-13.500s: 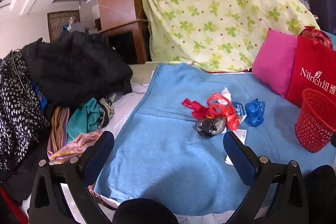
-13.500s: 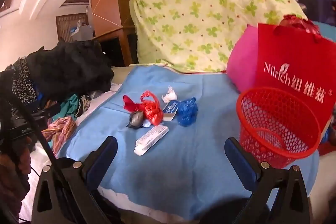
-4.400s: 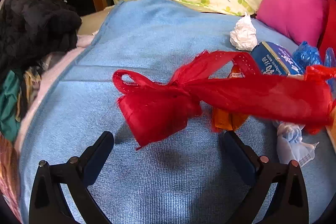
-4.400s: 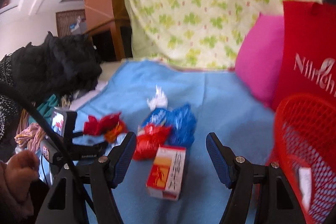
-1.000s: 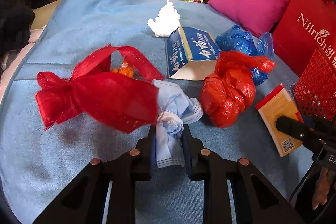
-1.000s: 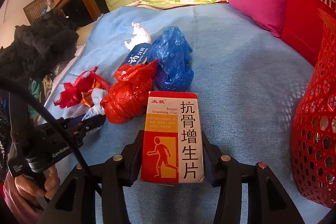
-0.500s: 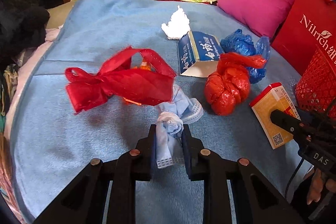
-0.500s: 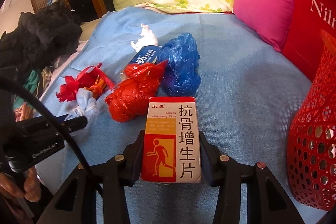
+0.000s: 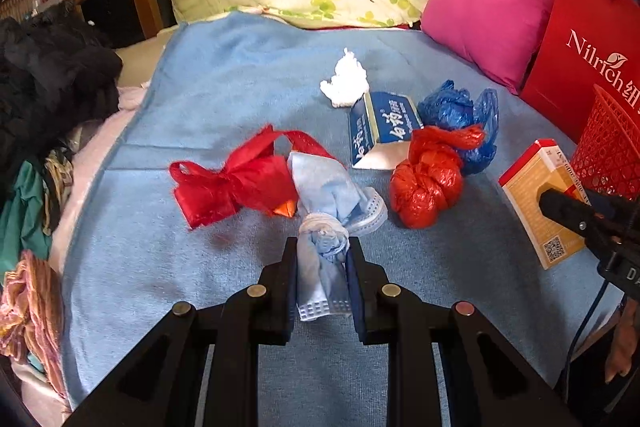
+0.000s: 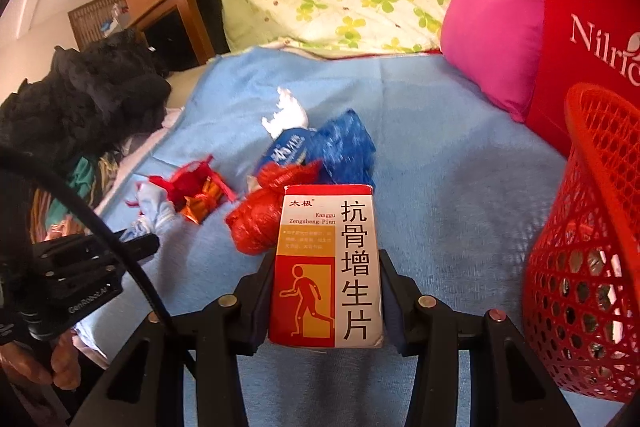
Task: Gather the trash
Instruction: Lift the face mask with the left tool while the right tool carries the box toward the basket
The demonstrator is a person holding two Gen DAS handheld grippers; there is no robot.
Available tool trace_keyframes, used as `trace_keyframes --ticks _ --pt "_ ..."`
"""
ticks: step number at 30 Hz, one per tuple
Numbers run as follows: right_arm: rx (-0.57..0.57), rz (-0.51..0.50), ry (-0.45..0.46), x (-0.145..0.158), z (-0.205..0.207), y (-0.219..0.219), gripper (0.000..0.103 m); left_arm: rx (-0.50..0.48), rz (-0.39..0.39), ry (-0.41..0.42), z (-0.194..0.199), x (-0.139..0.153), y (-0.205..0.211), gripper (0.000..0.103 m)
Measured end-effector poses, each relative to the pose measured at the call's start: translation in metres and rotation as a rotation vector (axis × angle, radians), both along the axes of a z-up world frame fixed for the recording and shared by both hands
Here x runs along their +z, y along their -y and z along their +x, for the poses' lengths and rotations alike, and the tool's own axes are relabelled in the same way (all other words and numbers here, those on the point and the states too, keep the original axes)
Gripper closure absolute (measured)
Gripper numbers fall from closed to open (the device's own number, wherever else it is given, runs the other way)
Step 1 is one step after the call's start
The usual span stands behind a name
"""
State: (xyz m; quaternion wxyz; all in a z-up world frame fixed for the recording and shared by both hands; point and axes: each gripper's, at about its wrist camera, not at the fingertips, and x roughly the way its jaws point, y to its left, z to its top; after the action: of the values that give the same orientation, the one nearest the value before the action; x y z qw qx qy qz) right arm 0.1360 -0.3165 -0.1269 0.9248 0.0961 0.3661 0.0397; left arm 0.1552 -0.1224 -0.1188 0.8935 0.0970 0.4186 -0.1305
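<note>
Jaws clamped both sides — we've got the face mask (image 9: 322, 259) in left gripper (image 9: 322, 267), medicine box (image 10: 326, 267) in right gripper (image 10: 326, 291), neither yet in the red basket (image 10: 592, 307), w/ approx five bits left on the bed (image 9: 224, 99).

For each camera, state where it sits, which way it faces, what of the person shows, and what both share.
Left wrist: on the left gripper, looking down over the blue blanket; jaws clamp a face mask; fingers show at right.
Right wrist: on the right gripper, looking down the blanket; jaws clamp a medicine box; the other hand shows at left.
Shared: red knotted bag, red basket.
</note>
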Motion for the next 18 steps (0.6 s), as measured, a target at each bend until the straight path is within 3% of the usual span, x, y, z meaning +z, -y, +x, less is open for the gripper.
trace_keyframes --ticks 10,18 --pt "0.015 0.013 0.079 0.017 -0.011 0.001 0.054 -0.016 0.018 0.059 -0.010 0.018 0.015 0.080" --pt "0.002 0.034 0.090 0.020 -0.014 0.012 0.054 -0.029 0.004 0.065 -0.018 0.027 0.026 0.080"
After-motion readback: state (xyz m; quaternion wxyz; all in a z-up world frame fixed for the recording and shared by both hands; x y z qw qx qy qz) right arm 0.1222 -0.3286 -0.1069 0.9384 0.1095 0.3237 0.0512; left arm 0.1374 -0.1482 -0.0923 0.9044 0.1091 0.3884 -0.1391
